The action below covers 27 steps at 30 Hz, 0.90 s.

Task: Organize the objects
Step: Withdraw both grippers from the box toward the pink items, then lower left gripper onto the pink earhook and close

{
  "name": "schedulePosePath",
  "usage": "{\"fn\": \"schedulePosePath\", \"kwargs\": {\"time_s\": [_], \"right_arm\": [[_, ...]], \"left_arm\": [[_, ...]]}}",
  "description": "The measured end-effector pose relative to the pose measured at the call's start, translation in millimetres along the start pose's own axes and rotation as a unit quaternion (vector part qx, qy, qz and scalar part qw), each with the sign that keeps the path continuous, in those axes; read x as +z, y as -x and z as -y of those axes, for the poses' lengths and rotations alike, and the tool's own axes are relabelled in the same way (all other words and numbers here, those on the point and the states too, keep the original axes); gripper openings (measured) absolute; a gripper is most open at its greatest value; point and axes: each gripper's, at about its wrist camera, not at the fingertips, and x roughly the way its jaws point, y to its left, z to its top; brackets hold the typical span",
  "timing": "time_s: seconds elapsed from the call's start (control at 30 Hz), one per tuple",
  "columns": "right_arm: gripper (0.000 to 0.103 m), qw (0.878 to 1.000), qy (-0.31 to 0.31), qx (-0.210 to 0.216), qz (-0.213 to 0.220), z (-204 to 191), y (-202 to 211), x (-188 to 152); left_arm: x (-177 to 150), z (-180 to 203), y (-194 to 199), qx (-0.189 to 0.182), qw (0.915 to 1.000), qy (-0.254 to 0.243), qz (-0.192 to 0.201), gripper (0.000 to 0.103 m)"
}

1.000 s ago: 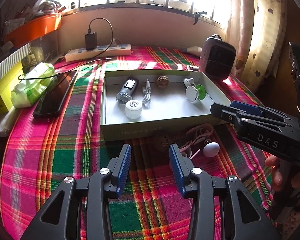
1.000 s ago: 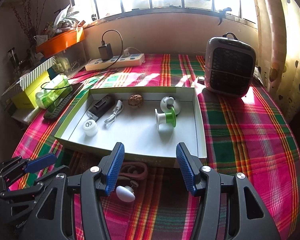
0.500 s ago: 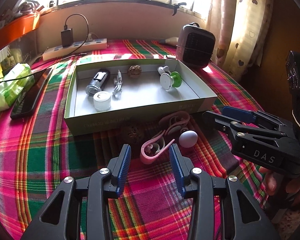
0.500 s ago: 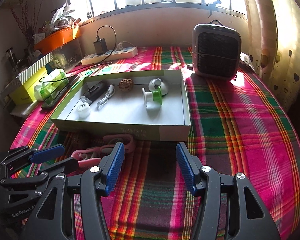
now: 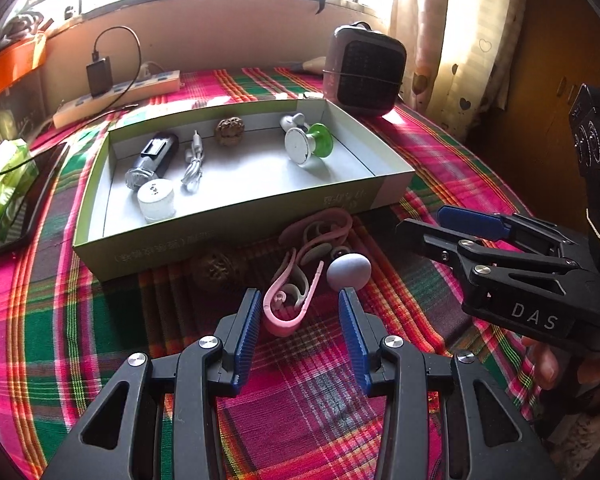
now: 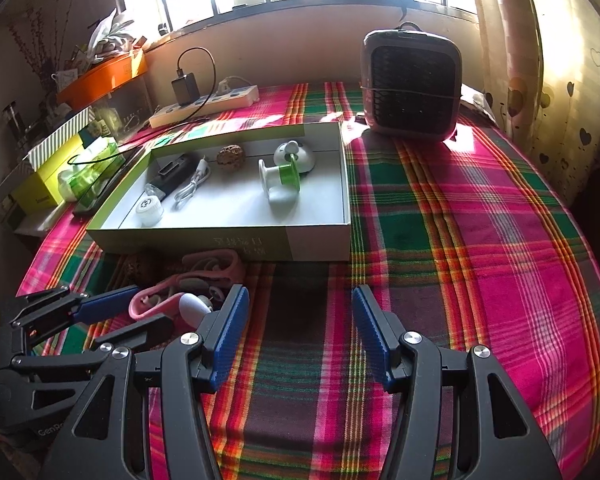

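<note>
The left tongs point(image 5: 296, 312) stand released around the near end of the pink clip point(image 5: 290, 298), which lies on the desk point(image 5: 80, 320) before the box point(image 5: 228, 220). The step appears to be its pickup; next they must clench squarely. The right tongs point(image 6: 300, 312) hang released, apart.

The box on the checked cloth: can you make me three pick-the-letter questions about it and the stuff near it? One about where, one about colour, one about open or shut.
1. Where is the pink plastic clip?
A. inside the shallow green cardboard box
B. on the cloth before the box
C. on the grey heater

2. What colour is the spool's flange?
A. green
B. orange
C. blue

3. How is the left hand-held gripper?
A. shut on the clip
B. open
C. out of view

Answers: 1 B, it lies outside the front wall. 2 A, a green disc shows. 3 B, its pads stand apart around the clip's end.
</note>
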Motion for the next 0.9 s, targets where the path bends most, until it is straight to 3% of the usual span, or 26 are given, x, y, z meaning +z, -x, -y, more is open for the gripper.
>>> {"fn": "schedulePosePath", "kwargs": {"time_s": [0.4, 0.53, 0.9], "right_arm": [[0.055, 1.000, -0.001, 0.000, -0.007, -0.2, -3.1, -1.8], [0.055, 1.000, 0.000, 0.002, -0.009, -0.6, -4.6, -2.0], [0.055, 1.000, 0.005, 0.010, -0.012, -9.5, -5.1, -2.5]], "left_arm": [[7.7, 2.2, -11.1, 0.010, 0.9999, -0.012, -0.004, 0.038], [7.7, -0.5, -10.1, 0.011, 0.9999, -0.005, -0.002, 0.024], [2.2, -6.9, -3.7, 0.019, 0.9997, 0.017, 0.005, 0.023]]}}
